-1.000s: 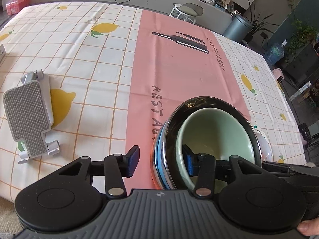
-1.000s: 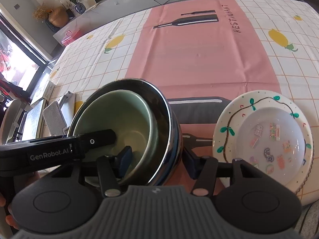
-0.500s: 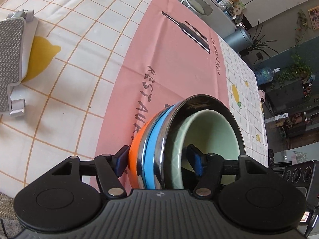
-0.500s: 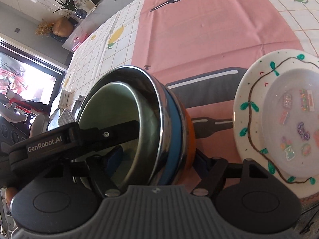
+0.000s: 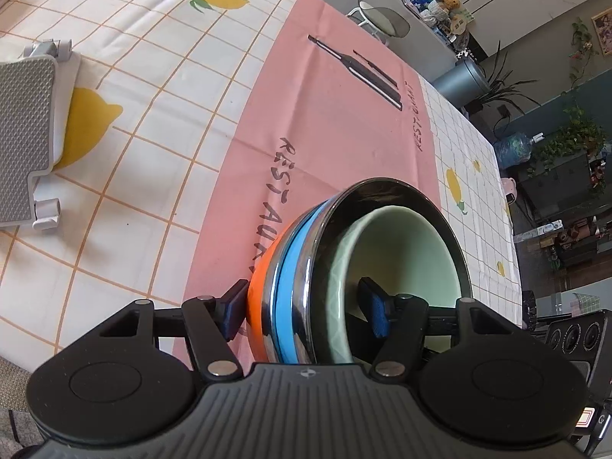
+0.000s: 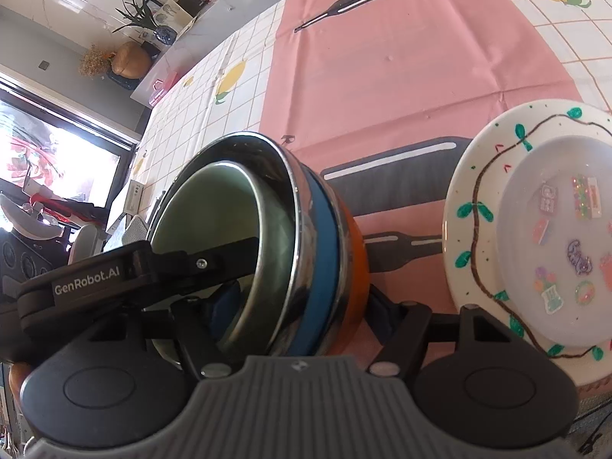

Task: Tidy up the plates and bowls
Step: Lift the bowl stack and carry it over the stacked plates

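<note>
A nested stack of bowls [image 5: 294, 279], orange outermost, then blue, then shiny steel, with a pale green bowl [image 5: 405, 252] innermost, is held tilted above the tablecloth. My left gripper [image 5: 306, 313] is shut on the stack's near rim, one pad outside the orange bowl, one inside the green bowl. In the right wrist view the stack [image 6: 325, 244] is clamped the same way by my right gripper [image 6: 298, 306]; the left gripper's arm crosses in front. A white plate [image 6: 478, 199] with painted vines lies flat to the right.
A grey-and-white stand [image 5: 23, 141] lies on the cloth at the left. The pink runner [image 5: 336, 122] stretches away ahead. Table edge, stool and bin lie beyond the far side.
Both grippers have closed on the bowl stack and lifted and tilted it; the orange and blue outer bowls now show. The left view has swung left, the plate has shifted right.
</note>
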Motion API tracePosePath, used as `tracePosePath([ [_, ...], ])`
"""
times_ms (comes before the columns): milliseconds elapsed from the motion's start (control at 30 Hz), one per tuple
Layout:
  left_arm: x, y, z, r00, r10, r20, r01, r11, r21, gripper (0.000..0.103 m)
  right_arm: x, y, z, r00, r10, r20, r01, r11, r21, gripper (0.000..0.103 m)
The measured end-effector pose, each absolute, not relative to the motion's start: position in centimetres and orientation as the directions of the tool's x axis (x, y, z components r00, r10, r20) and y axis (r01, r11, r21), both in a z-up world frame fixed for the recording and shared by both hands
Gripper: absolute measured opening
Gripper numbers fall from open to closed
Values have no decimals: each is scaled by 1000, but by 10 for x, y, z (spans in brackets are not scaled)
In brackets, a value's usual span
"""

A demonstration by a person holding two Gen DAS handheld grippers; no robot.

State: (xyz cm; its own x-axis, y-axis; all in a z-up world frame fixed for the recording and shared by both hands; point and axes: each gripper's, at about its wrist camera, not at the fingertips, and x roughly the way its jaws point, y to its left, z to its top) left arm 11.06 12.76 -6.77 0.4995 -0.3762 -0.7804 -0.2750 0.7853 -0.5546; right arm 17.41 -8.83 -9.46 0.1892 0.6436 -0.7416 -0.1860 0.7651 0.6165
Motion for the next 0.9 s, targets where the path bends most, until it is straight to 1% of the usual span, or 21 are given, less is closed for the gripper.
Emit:
tracePosePath([
  [233, 108, 120, -36, 544, -375, -751, -232, 793, -564, 70, 166, -100, -65, 236, 655, -718, -217, 756, 618, 68],
  [500, 121, 83, -8, 563, -416, -714, -141, 803, -579, 68, 159, -144, -29, 312, 652, -692, -174, 755, 633, 65],
  [700, 139, 43, -7, 529, -453, -718, -88, 812, -577, 68, 159, -181, -19, 360, 627, -691, -113, 765, 634, 65],
  [900, 154, 12, -20, 477, -486, -733, -59, 814, -578, 68, 159, -217, -24, 379, 600, -705, -49, 774, 632, 65],
])
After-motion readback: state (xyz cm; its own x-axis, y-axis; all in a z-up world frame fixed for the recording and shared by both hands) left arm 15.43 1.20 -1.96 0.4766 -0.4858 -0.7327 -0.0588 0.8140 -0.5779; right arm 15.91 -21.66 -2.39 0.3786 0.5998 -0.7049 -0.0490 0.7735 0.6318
